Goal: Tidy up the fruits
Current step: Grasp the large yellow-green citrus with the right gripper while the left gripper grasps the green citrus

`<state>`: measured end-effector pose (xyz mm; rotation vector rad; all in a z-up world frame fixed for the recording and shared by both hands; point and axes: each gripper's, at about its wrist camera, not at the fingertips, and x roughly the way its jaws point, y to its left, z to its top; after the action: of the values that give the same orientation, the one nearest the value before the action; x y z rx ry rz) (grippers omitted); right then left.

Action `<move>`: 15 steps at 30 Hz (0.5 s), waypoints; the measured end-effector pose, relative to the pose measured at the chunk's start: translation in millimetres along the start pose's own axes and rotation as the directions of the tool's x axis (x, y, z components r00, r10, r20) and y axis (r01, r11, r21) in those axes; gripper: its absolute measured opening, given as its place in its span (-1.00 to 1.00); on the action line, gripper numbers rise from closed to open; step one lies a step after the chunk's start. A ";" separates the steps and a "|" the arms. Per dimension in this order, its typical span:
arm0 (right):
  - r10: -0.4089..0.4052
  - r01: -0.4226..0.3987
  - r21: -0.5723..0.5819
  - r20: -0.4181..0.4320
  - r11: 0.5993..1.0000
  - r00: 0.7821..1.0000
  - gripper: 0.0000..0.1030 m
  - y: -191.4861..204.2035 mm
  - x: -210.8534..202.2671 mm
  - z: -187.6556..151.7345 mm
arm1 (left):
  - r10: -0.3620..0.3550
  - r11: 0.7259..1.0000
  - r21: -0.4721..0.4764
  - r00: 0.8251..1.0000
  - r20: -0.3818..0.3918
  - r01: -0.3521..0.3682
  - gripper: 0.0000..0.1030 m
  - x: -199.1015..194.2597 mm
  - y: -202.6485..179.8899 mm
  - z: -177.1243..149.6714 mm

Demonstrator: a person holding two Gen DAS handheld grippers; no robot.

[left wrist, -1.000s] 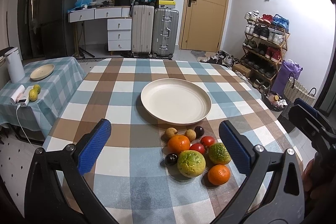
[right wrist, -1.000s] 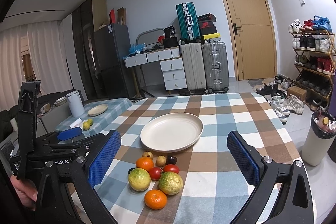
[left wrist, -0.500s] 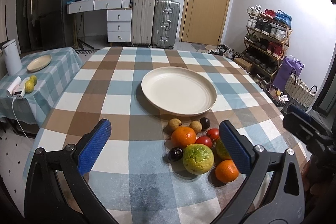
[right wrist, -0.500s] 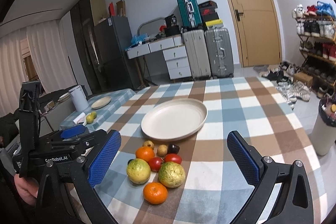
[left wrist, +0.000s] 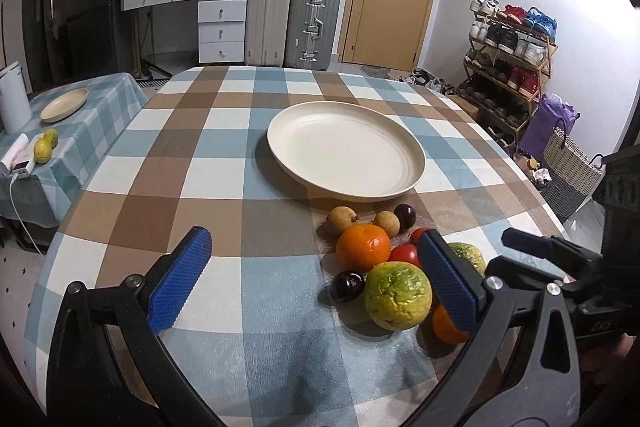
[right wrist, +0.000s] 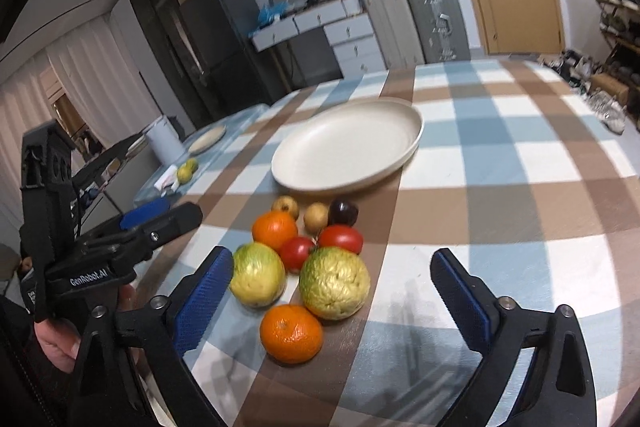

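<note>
A pile of fruit lies on the checked table in front of an empty cream plate (left wrist: 346, 147) (right wrist: 348, 147). It holds two yellow-green guavas (right wrist: 334, 283) (right wrist: 258, 275), two oranges (right wrist: 291, 333) (right wrist: 275, 231), two red tomatoes (right wrist: 341, 239), small brown fruits (right wrist: 316, 217) and dark plums (right wrist: 343, 211). My left gripper (left wrist: 312, 283) is open and empty, low over the table just left of the pile; its right finger hides part of a guava (left wrist: 398, 295). My right gripper (right wrist: 332, 303) is open and empty, its fingers either side of the near guava and orange.
A side table (left wrist: 80, 115) at the left carries a small plate, two yellow fruits and a white kettle. Suitcases, a drawer unit and a door stand at the back. A shoe rack (left wrist: 508, 59) and baskets stand right of the table.
Both grippers have moved down and forward toward the fruit pile. The right gripper has tilted and now straddles the near fruits. No fruit has moved.
</note>
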<state>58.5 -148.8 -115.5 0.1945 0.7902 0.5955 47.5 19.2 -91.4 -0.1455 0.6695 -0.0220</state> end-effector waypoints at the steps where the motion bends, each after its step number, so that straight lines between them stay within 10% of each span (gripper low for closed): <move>1: 0.003 -0.003 0.003 -0.008 1.000 1.000 0.89 -0.8 2.5 -0.8 | 0.000 1.000 -0.001 1.000 -0.007 0.000 0.99 2.4 1.0 0.2; 15: 0.065 -0.060 0.052 -0.093 0.997 0.994 0.41 -11.4 25.9 -2.3 | -0.057 0.998 -0.017 0.997 -0.042 0.056 0.99 17.7 7.2 0.7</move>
<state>76.0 -143.5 -137.2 0.2380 0.8938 0.6482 61.5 25.2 -102.8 -0.1798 0.7076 -0.0744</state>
